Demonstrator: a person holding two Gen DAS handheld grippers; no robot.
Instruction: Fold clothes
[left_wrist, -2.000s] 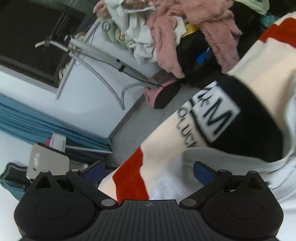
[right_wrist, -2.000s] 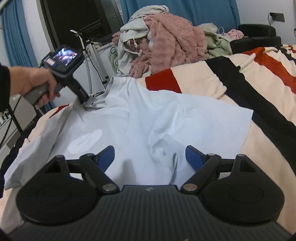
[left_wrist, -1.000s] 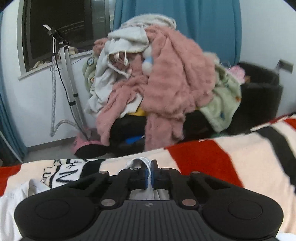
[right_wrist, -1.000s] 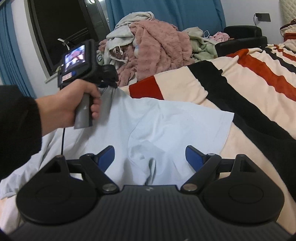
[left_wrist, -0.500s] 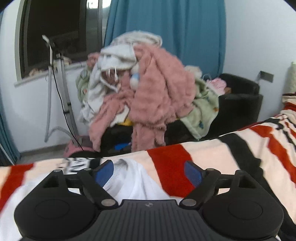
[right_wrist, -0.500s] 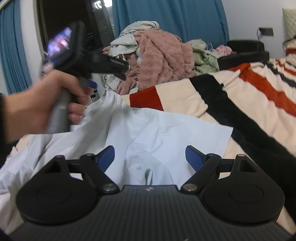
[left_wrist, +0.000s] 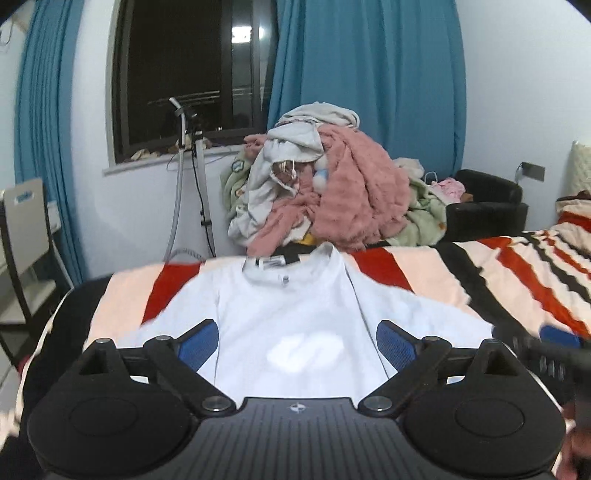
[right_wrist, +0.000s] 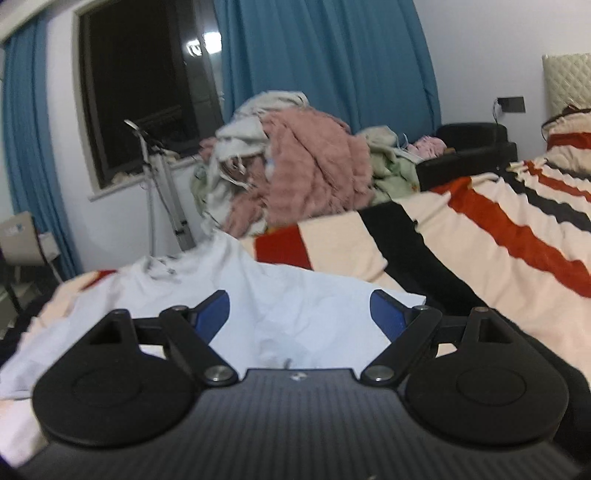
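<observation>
Left gripper (left_wrist: 297, 339) drawn back off white T-shirt (left_wrist: 295, 306), jaws opening, right gripper (right_wrist: 300, 308) jaws wide, both empty

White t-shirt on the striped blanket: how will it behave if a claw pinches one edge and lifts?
The white t-shirt is probably floppy: it lies in soft wrinkles, so a pinched edge would likely lift while the rest drapes and trails. It looks thin and light, so one claw should carry it. It may drag on the fuzzy-looking striped blanket rather than slide cleanly.
</observation>
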